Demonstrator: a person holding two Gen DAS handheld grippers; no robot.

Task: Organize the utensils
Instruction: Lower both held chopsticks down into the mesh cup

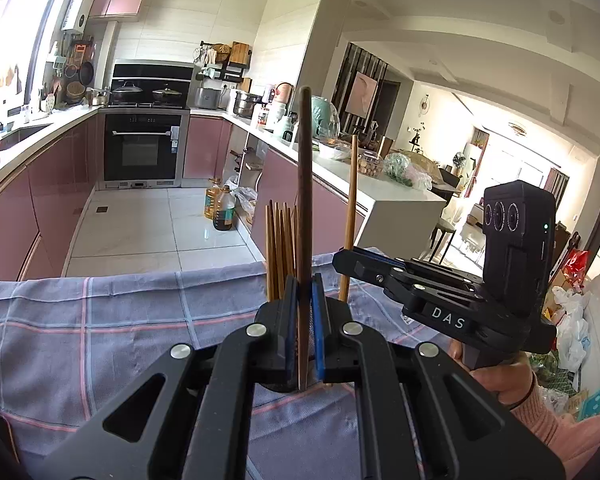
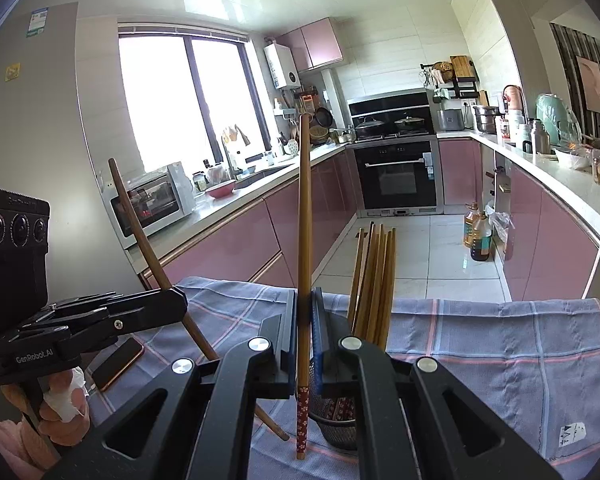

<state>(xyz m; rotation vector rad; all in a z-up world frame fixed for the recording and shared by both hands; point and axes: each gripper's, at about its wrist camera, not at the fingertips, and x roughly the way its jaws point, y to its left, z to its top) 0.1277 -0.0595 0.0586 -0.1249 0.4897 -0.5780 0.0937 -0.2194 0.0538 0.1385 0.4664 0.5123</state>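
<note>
"DAS" is being shown on the right hand-held gripper (image 1: 342, 258); "GenRobot.AI" is being displayed on the left hand-held gripper (image 2: 180, 300).

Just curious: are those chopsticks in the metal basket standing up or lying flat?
Standing upright. The bundle of chopsticks rises out of the mesh basket, tips leaning slightly, on the checked cloth.

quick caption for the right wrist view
Right gripper shut on one upright chopstick beside a mesh holder of chopsticks.
</note>
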